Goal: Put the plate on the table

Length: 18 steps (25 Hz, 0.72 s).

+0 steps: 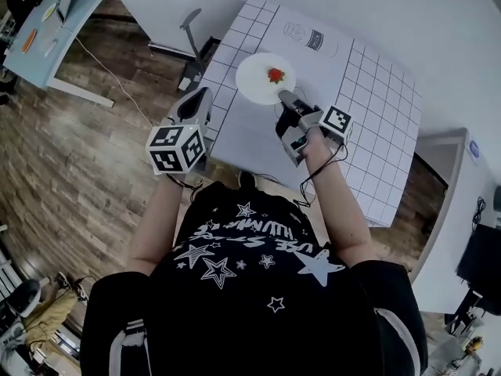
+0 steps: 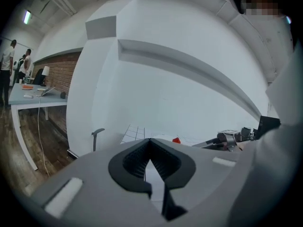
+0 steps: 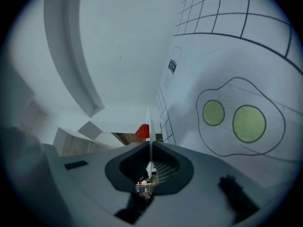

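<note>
A white round plate (image 1: 260, 79) with a small red item (image 1: 275, 74) on it is over the near left part of the white gridded table (image 1: 368, 108). My right gripper (image 1: 286, 97) is shut on the plate's near rim. In the right gripper view the plate (image 3: 149, 122) shows edge-on as a thin white line between the jaws, with the red item (image 3: 143, 131) beside it and a gap to the table (image 3: 222, 37). My left gripper (image 1: 201, 94) hangs off the table's left edge, shut with nothing in it (image 2: 150, 141).
A printed mat with two green circles (image 3: 232, 119) lies on the table by the plate. A printed label (image 1: 307, 37) marks the table's far side. A light blue desk (image 1: 47, 22) stands far left on the wooden floor, a grey stand (image 1: 190, 26) by the wall.
</note>
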Available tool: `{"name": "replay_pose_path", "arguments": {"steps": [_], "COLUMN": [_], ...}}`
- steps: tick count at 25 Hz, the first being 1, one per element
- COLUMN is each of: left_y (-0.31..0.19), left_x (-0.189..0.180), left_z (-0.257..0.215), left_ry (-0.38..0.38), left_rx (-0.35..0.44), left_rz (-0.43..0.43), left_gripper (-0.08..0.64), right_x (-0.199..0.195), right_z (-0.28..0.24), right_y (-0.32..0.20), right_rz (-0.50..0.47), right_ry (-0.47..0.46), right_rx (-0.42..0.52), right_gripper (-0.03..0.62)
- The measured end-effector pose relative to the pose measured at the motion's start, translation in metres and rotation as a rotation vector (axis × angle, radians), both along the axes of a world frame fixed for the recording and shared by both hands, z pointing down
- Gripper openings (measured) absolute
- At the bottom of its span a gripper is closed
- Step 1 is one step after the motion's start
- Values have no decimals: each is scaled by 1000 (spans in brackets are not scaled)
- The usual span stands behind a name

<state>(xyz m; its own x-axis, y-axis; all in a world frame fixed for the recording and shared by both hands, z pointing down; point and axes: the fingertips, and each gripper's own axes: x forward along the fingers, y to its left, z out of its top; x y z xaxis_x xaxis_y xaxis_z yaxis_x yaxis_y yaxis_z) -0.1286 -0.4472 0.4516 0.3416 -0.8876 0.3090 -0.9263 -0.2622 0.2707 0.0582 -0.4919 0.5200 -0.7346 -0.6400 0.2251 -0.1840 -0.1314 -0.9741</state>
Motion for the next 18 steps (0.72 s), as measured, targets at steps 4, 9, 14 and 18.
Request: {"name": "replay_pose_path", "arguments": {"steps": [4, 9, 14, 18], "left_y": [-8, -16, -36, -52], "left_x": [-4, -13, -24, -27], "left_z": [4, 10, 18, 25], "left_ry": [7, -13, -3, 2], "left_rx": [-21, -36, -63, -82], "left_rz": [-32, -31, -4, 34], "left_gripper": [9, 9, 9, 9], "right_x": [-15, -34, -40, -35], "right_z": [6, 15, 34, 50], "right_y": [-13, -24, -35, -40], "right_rz": [-47, -74, -65, -30], "right_ry": [-6, -2, 38, 50], "right_rx": [-15, -28, -54, -74], "right_gripper": [25, 25, 25, 25]}}
